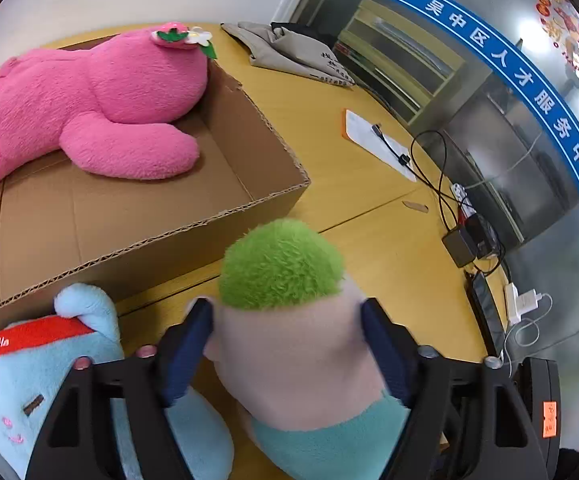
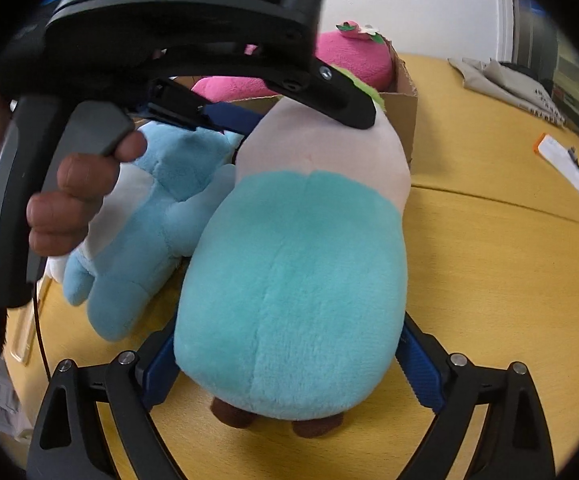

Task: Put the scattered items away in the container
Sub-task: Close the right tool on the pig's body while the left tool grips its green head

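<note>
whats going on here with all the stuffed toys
A person with a gripper in each hand is tidying plush toys into an open cardboard box on a yellow table. A big pink plush already lies in the box. The left gripper straddles the upper body of a green-haired plush with a teal lower half; the right gripper straddles its lower half. The toy is upright on the table. A light blue plush with a red headband lies beside it.

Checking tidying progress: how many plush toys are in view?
3: pink plush in the cardboard box; green-haired plush and blue plush on the table.
</note>
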